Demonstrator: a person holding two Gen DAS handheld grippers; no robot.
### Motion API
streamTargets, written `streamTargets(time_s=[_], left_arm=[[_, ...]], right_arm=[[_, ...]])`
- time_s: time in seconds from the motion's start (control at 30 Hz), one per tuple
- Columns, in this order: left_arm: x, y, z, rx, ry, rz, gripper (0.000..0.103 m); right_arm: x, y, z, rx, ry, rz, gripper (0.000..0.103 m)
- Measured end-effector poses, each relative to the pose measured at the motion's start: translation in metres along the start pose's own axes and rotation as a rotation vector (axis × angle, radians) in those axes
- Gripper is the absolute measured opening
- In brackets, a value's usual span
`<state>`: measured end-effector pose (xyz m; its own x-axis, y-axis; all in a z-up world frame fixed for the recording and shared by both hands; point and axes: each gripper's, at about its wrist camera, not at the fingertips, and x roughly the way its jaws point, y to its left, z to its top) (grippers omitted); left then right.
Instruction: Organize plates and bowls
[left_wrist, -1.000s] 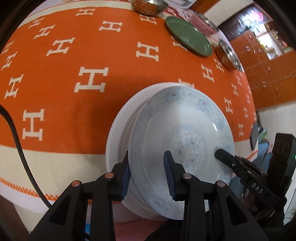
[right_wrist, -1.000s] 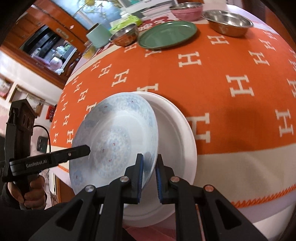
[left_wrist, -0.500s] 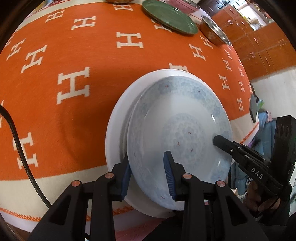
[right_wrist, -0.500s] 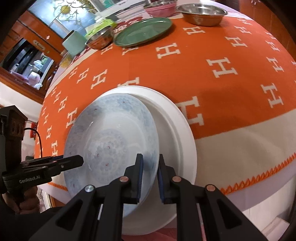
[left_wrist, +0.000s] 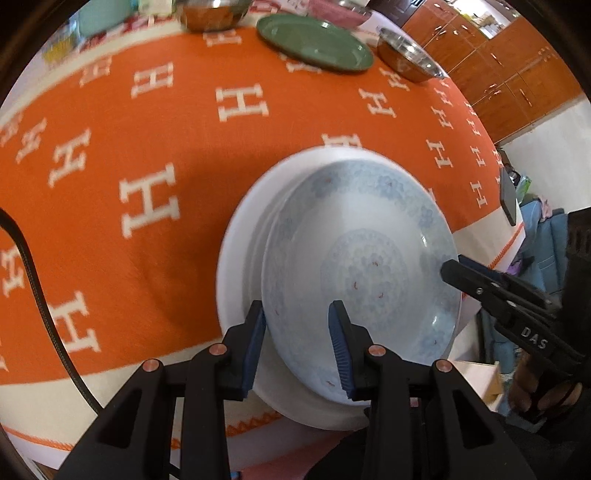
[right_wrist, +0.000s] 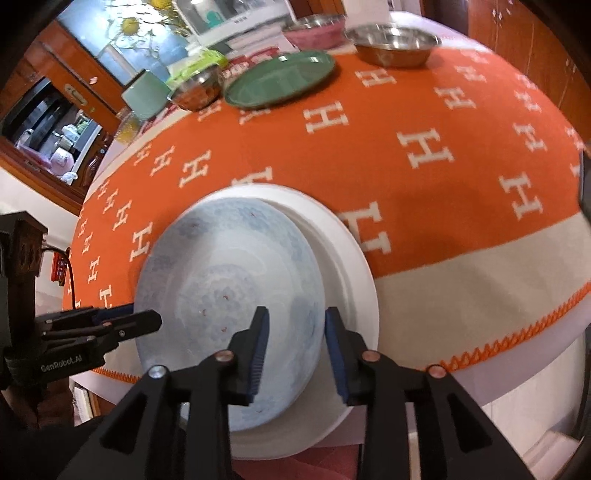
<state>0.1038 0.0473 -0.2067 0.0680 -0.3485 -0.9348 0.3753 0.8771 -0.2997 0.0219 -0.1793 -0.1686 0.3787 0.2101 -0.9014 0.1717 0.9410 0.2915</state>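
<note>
So since a second ago the right gripper (right_wrist: 295, 347) has let go. It was pinched on the near right rim of the blue plate (right_wrist: 221, 280); now its jaws are opening, standing either side of that rim with clear gaps. The left gripper (left_wrist: 297, 345) has its jaws opening a touch too, straddling the plate's near left rim; the left pad sits at the rim's outer edge, the right pad well inside over the plate, not pressing on it as far as I can see.

The blue plate now lies nested in the white plate (left_wrist: 240, 236), face up, shifted off-centre so more white rim shows on one side. A second ago it was tilted up off it. The stack sits at the near edge of the tabletop (left_wrist: 110, 155), partly overhanging it.

Far edge of the tabletop: a green plate (right_wrist: 280, 79), empty, with a steel bowl (right_wrist: 393, 44) on one side, another steel bowl (right_wrist: 195, 88) on the other, and a pink bowl (right_wrist: 316, 31) behind. Can't tell what's in those.
</note>
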Motion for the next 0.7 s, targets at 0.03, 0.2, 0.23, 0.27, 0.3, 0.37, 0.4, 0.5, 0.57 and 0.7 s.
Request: streamTargets(time_s=[0.03, 0.2, 0.23, 0.27, 0.3, 0.37, 0.4, 0.5, 0.57, 0.7], left_arm=[[-0.003, -0.001, 0.001, 0.008, -0.01, 0.009, 0.034], [-0.026, -0.007, 0.009, 0.026, -0.076, 0.016, 0.035], [-0.03, -0.009, 0.012, 0.027, -0.087, 0.018, 0.036], [-0.035, -0.011, 0.015, 0.03, -0.096, 0.02, 0.037], [-0.039, -0.012, 0.017, 0.033, -0.105, 0.021, 0.041], [-0.05, -0.017, 0.024, 0.041, -0.133, 0.024, 0.05], [-0.055, -0.019, 0.028, 0.044, -0.148, 0.02, 0.05], [-0.065, -0.026, 0.041, 0.045, -0.166, 0.027, 0.054], [-0.073, -0.03, 0.052, 0.051, -0.178, 0.053, 0.058], [-0.084, -0.038, 0.07, 0.049, -0.201, 0.092, 0.065]], right_arm=[[-0.004, 0.002, 0.001, -0.018, -0.017, -0.006, 0.039], [-0.02, 0.01, 0.011, -0.097, -0.077, -0.047, 0.046], [-0.022, 0.011, 0.014, -0.108, -0.086, -0.052, 0.046], [-0.025, 0.011, 0.017, -0.113, -0.094, -0.055, 0.046], [-0.028, 0.011, 0.02, -0.115, -0.104, -0.057, 0.046], [-0.032, 0.01, 0.025, -0.118, -0.121, -0.063, 0.047], [-0.033, 0.01, 0.028, -0.121, -0.128, -0.065, 0.047], [-0.04, 0.008, 0.039, -0.132, -0.152, -0.061, 0.047], [-0.044, 0.005, 0.048, -0.138, -0.173, -0.06, 0.048], [-0.052, 0.001, 0.07, -0.152, -0.21, -0.056, 0.05]])
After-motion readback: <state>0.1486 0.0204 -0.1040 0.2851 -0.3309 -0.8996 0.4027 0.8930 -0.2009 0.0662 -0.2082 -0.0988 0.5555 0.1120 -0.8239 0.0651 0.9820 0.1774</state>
